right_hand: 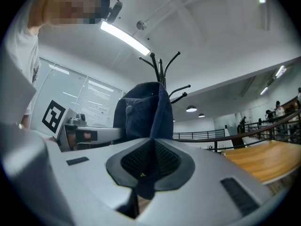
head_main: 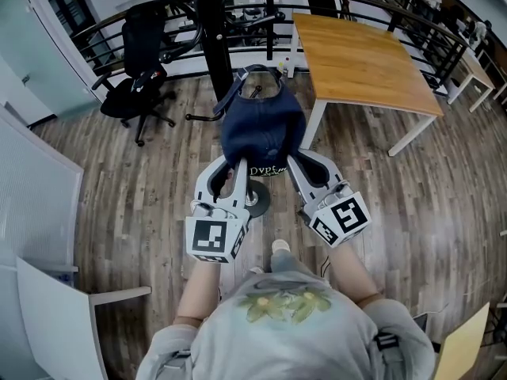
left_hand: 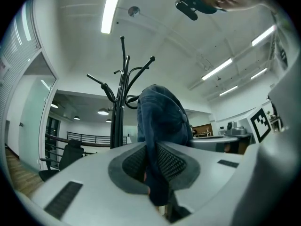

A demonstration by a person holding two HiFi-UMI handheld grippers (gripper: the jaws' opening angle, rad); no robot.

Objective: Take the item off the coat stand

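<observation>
Both grippers are up in front of the person, clamped on the same item: a dark blue cap (head_main: 261, 129).

Left gripper (head_main: 236, 167): jaws clenched on the cap's lower edge, with fabric pinched between the ribbed pads (left_hand: 171, 161) and a fold hanging out below. Right gripper (head_main: 295, 165): same, jaws squeezed onto the other side of the cap's edge, with cloth caught between its pads (right_hand: 164, 159). The marker cubes (head_main: 215, 240) sit at the near ends, close to the person's forearms.

The cap is held between the two grippers and bulges up above the jaws. White lettering shows on its near rim in the head view, but is too small to read.

The black coat stand (left_hand: 123, 79) rises right behind the cap, its curved hooks spreading above it. One hook reaches toward the cap's left side. I can't tell whether the cap touches a hook or hangs free of the stand.

A wooden table (head_main: 364, 54) stands to the right and a black office chair (head_main: 139, 77) to the left, both well apart from the cap, on a wood plank floor (head_main: 142, 188).
</observation>
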